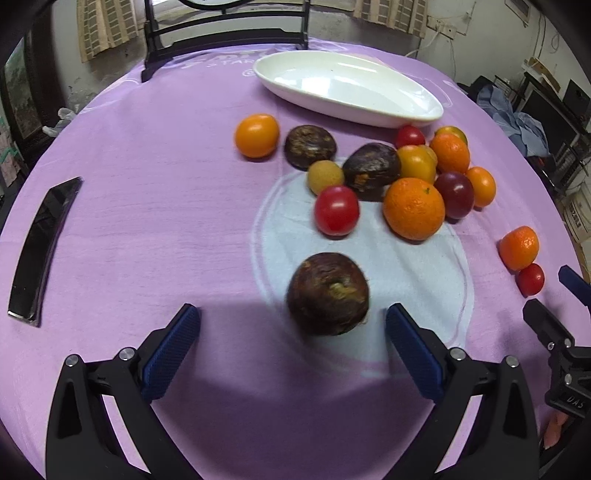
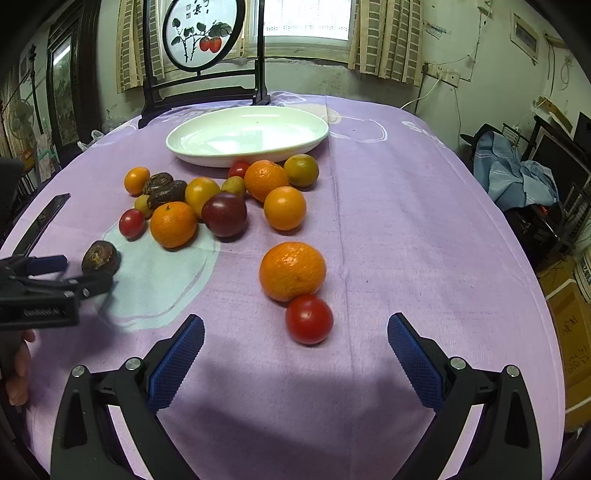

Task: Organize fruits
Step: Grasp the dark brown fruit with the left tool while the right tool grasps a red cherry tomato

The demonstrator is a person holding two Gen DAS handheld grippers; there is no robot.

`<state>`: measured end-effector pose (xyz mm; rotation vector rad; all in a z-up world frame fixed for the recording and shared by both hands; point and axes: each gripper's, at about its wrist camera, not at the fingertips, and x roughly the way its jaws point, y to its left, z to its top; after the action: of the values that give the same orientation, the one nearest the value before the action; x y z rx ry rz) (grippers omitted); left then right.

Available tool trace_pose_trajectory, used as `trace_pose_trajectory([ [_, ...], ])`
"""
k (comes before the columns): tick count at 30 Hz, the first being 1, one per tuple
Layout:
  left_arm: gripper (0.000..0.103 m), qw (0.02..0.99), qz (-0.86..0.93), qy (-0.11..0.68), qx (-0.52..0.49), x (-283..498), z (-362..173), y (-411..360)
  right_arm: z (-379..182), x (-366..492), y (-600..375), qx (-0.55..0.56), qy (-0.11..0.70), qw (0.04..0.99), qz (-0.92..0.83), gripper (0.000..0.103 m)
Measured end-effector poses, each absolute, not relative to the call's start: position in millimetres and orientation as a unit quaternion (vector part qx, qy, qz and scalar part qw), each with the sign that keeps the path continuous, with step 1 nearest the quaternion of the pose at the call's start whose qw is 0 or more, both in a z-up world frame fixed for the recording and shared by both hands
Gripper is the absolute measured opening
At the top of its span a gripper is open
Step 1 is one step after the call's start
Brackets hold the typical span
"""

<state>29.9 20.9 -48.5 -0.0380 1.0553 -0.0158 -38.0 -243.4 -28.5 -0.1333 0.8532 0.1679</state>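
Left gripper (image 1: 291, 325) spread wide, dark brown fruit (image 1: 328, 294) on the purple tablecloth (image 1: 147, 221) just ahead between its fingers, untouched; right gripper (image 2: 295, 332) also spread wide, empty, red tomato (image 2: 309, 319) touching an orange (image 2: 292, 270) just ahead. Only the right wrist view shows the round persimmon painting (image 2: 204, 33) behind the empty white dish (image 2: 247, 138) and the main fruit pile (image 2: 221, 199) whole. Cloth lettering cut off, unreadable; left gripper's body label blurred; "DAS" on the right gripper's body in the left view.
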Motion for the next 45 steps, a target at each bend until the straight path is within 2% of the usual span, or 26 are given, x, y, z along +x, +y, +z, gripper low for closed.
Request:
trace_pose_trajectory([
  [2,0.097,0.866,-0.011,0.499,-0.016,35,-49,14,-29,-36,-245,-0.065,0.415,0.904,0.080,0.100],
  [3,0.087,0.870,-0.017,0.492,-0.013,36,-48,10,-30,-35,-246,-0.065,0.417,0.903,0.078,0.100],
  [5,0.060,0.878,-0.015,0.478,0.006,37,-45,2,-31,-33,-248,-0.066,0.420,0.902,0.074,0.100],
  [6,0.040,0.881,-0.022,0.473,0.012,37,-44,0,-32,-33,-250,-0.067,0.422,0.901,0.071,0.100],
  [9,0.040,0.882,-0.028,0.469,-0.021,33,-38,9,-34,-32,-252,-0.070,0.426,0.900,0.064,0.100],
  [20,0.040,0.884,-0.028,0.466,-0.028,14,-28,22,-47,-7,-240,-0.089,0.463,0.879,0.071,0.100],
  [23,0.040,0.881,-0.031,0.470,-0.029,10,-30,25,-45,-6,-242,-0.083,0.468,0.876,0.075,0.089],
  [25,0.040,0.881,-0.033,0.471,-0.032,8,-30,27,-45,-10,-245,-0.080,0.474,0.872,0.088,0.088],
  [28,0.040,0.882,-0.035,0.468,-0.034,6,-31,28,-47,-18,-251,-0.073,0.474,0.872,0.098,0.081],
  [29,0.040,0.882,-0.036,0.469,-0.035,6,-32,27,-47,-18,-252,-0.066,0.474,0.872,0.108,0.075],
  [31,0.040,0.878,-0.042,0.476,-0.036,7,-35,25,-47,-16,-251,-0.068,0.470,0.874,0.103,0.073],
  [32,0.040,0.876,-0.044,0.478,-0.036,7,-36,25,-46,-14,-250,-0.066,0.468,0.876,0.101,0.068],
  [34,0.040,0.876,-0.048,0.479,-0.036,5,-35,24,-45,-14,-250,-0.058,0.465,0.877,0.105,0.053],
  [35,0.040,0.877,-0.047,0.477,-0.036,4,-34,25,-44,-13,-250,-0.049,0.466,0.876,0.116,0.040],
  [36,0.040,0.879,-0.044,0.474,-0.035,3,-33,26,-43,-13,-250,-0.046,0.468,0.875,0.116,0.034],
  [38,0.040,0.880,-0.040,0.472,-0.038,3,-31,29,-42,-15,-251,-0.047,0.468,0.875,0.112,0.030],
  [45,0.040,0.880,-0.053,0.472,-0.030,0,-24,29,-29,-29,-264,-0.025,0.464,0.878,0.118,0.029],
])
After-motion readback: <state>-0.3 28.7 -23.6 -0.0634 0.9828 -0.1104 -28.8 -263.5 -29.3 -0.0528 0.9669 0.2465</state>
